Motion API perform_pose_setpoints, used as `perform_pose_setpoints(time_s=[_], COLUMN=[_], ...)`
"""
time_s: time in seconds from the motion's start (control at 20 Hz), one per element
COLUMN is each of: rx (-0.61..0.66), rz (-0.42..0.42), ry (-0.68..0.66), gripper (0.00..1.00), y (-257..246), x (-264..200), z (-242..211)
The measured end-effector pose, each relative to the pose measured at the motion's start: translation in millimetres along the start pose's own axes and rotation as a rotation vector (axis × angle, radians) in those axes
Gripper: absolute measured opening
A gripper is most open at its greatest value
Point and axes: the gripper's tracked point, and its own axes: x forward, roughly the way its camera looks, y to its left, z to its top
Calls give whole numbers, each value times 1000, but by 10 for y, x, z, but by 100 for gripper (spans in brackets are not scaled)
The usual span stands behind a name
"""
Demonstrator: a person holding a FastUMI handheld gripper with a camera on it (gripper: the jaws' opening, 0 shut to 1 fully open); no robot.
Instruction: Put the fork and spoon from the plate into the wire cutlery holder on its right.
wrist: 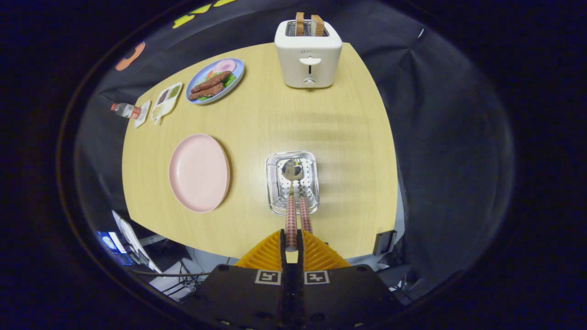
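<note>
**Spoon held over the wire holder, plate bare**

The wooden table (pixel 275 119) spread out beyond the fingers, pale and round-edged, and carried everything else. At its far end, well beyond the fingers and slightly to their right, stood a white toaster (pixel 308 57) with two slices of toast (pixel 308 24) upright in its slots. Ahead and to the left of the fingers lay the pink plate (pixel 199 173), with nothing on it. Farther off on that same side sat a blue plate of food (pixel 215 81), and past it, near the table's left edge, a small white divided dish (pixel 166 99) and a little bottle (pixel 124 110) lying on its side.

Just ahead of the fingers, to the right of the pink plate, stood the wire cutlery holder (pixel 292 182), seen from above. The gripper (pixel 293 245) was closed on the checked handle of the spoon (pixel 292 170), both fingers pressing on it; the handle ran straight forward from between them and the bowl of the spoon lay over the holder's opening. A second checked handle, that of the fork (pixel 305 215), stood just right of the spoon's and leaned out of the holder toward the fingers; its head could not be made out inside the mesh
</note>
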Motion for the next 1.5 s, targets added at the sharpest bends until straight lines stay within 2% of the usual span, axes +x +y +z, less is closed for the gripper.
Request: perform_pose_setpoints(time_s=[0.25,0.4,0.45,0.65,0.8,0.85,0.95,1.1,1.3,1.5], rx=[-4,-23,-31,-86,-79,-80,-96,-148,-124,-91], rz=[1,9,3,-11,46,60,56,39,31,10], ry=[-27,-75,-118,-395,-614,-693,-842,-1025,-1276,-1404], gripper=[10,20,32,62,85,88,93,95,95,95], y=[-5,-8,-17,12,186,257,315,446,529,644], x=[25,-60,-102,-412,-712,-827,-1073,-1422,-1902,-1985], z=[31,62,116,439,584,614,609,485,392,338])
